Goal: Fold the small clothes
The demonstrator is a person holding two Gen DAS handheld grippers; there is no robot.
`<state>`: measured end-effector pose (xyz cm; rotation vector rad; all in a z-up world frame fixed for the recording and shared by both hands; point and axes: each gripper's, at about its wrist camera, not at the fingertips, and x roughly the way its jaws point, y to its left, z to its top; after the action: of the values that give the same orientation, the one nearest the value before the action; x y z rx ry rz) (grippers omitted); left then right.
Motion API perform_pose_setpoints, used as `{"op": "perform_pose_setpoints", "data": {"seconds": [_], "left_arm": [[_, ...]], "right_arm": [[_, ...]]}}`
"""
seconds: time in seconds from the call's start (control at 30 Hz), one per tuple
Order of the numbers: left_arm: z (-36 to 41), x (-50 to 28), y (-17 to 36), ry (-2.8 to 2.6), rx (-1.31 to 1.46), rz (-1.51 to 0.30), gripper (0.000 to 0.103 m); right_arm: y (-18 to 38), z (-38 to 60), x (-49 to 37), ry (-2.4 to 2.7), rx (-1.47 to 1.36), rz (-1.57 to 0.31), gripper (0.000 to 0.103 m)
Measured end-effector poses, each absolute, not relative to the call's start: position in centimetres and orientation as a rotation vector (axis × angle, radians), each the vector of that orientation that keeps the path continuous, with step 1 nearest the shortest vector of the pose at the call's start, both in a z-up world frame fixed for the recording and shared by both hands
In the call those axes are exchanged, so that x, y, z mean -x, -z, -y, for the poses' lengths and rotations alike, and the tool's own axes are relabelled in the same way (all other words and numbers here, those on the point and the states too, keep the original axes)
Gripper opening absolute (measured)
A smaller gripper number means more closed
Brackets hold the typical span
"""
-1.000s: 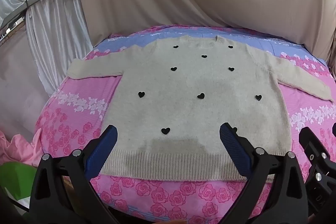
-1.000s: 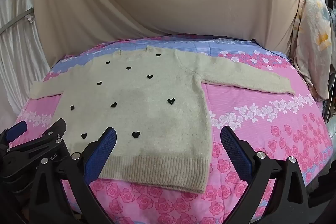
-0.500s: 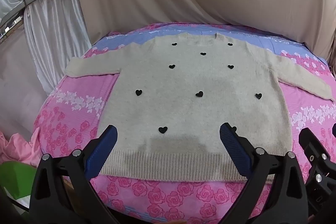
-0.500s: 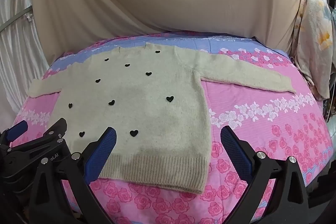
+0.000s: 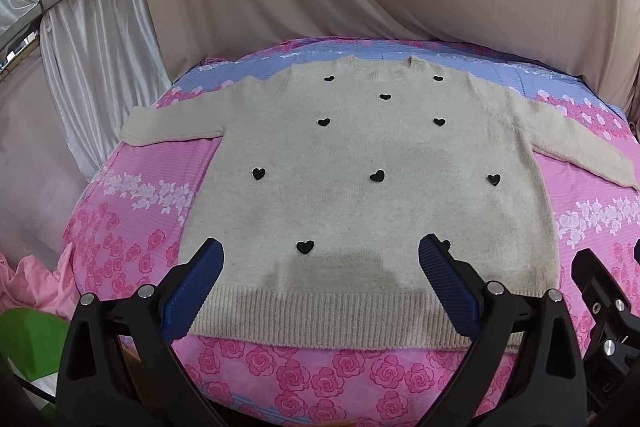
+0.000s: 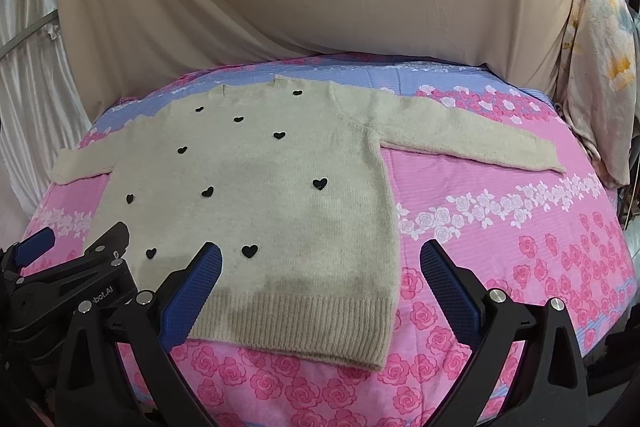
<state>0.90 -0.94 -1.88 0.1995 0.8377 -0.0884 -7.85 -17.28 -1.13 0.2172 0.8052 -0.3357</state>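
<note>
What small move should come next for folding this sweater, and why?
Probably bring the right tongs out to the right sleeve and grip its cuff, to fold it across the body. The sweater lies flat on the bedsheet, both sleeves spread and nothing folded. Both tongs, the left tongs too, hover open and empty over the hem.

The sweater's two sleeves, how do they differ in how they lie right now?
On the beige sweater, the left sleeve looks short and stubby in both views, its cuff ending near the bedspread's left edge. The right sleeve stretches out long, slanting slightly toward the near side, with plenty of pink bedspread beyond its cuff. Both lie flat, unfolded, spread away from the body, and neither gripper touches them.
</note>
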Motion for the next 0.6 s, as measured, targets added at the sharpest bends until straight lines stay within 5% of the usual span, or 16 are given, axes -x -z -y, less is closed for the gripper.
{"op": "perform_pose_setpoints", "data": {"seconds": [0.6], "left_arm": [[1.18, -1.09, 2.40, 0.090, -0.211, -0.860, 0.096]], "right_arm": [[2.15, 17.92, 7.72, 0.340, -0.226, -0.840, 0.098]]}}
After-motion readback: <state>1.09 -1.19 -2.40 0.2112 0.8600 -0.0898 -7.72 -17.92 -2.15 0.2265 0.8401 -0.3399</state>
